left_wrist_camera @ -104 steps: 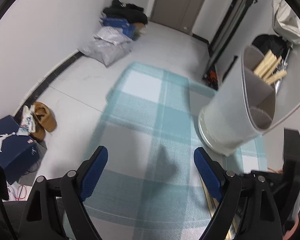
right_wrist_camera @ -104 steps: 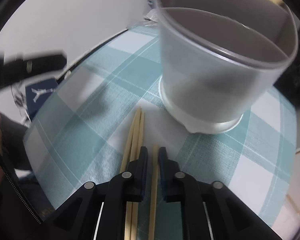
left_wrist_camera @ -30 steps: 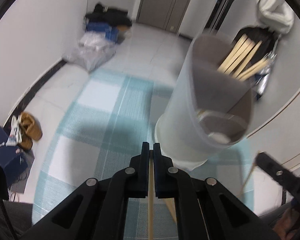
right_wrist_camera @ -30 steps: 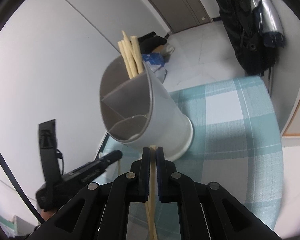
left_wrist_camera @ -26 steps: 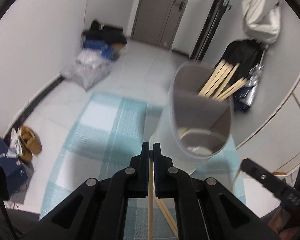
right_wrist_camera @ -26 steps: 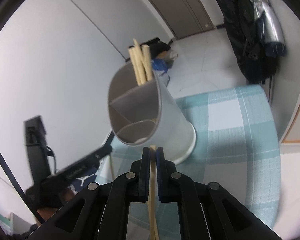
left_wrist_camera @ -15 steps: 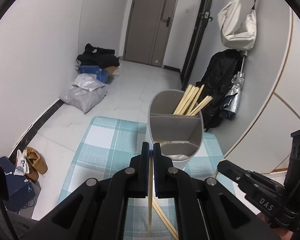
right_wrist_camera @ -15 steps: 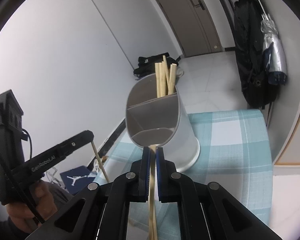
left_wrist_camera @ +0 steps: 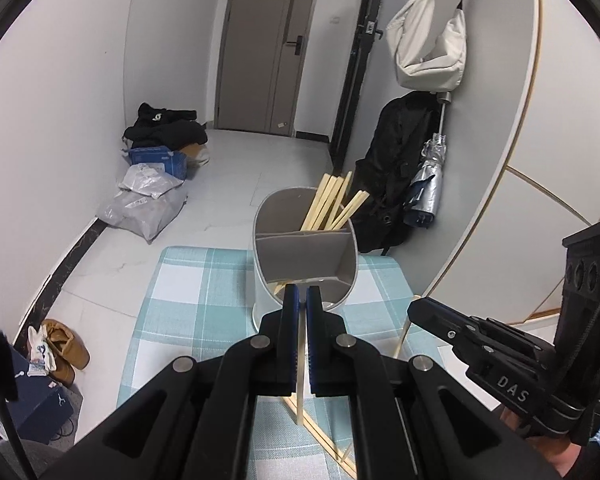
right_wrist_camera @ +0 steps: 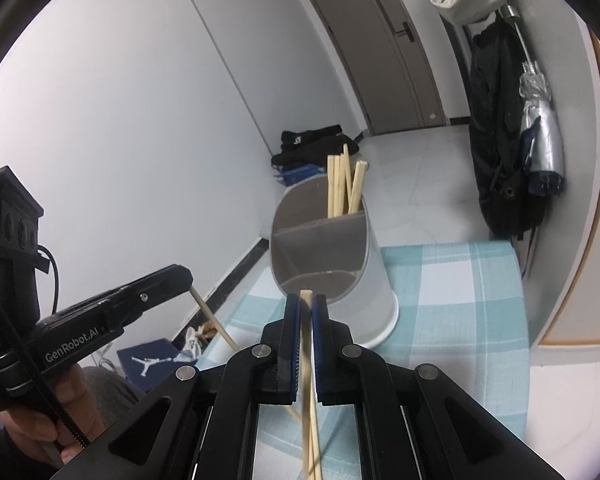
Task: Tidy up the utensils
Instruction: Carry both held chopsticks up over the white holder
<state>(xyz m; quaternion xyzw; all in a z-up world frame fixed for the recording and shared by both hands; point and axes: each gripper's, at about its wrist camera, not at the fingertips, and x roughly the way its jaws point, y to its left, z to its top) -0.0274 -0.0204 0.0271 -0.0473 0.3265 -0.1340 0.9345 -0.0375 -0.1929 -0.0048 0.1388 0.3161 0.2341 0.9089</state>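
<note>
- We hold a chopstick in each tool: the left gripper (left_wrist_camera: 302,300) has its jaws pressed together on one chopstick (left_wrist_camera: 300,394), and the right gripper (right_wrist_camera: 306,308) pinches another chopstick (right_wrist_camera: 309,380) the same way.
- The relation that matters is holder to stick: the white divided utensil holder (left_wrist_camera: 304,248) stands upright on the checked cloth (left_wrist_camera: 188,296), straight ahead of both grippers and a little below them, its open mouth facing up toward us.
- Its far compartment already holds a bundle of chopsticks (left_wrist_camera: 332,204) leaning up and to the right; the near compartments look mostly bare, though a stick end shows low inside.
- In the left wrist view our stick runs down and back from the jaws, its long axis roughly in line with the fingers and its lower end above the cloth.
- In the right wrist view the stick also lies along the fingers, its top end just clear of the jaw tips and pointing toward the holder's near rim.
- Both grippers sit near the holder; we judge the left a touch nearer, since the rim is almost at its fingertips.
- More loose chopsticks (left_wrist_camera: 328,440) lie on the cloth beneath us.
- We judge that each stick must be tipped more upright and carried over the mouth before release.
</note>
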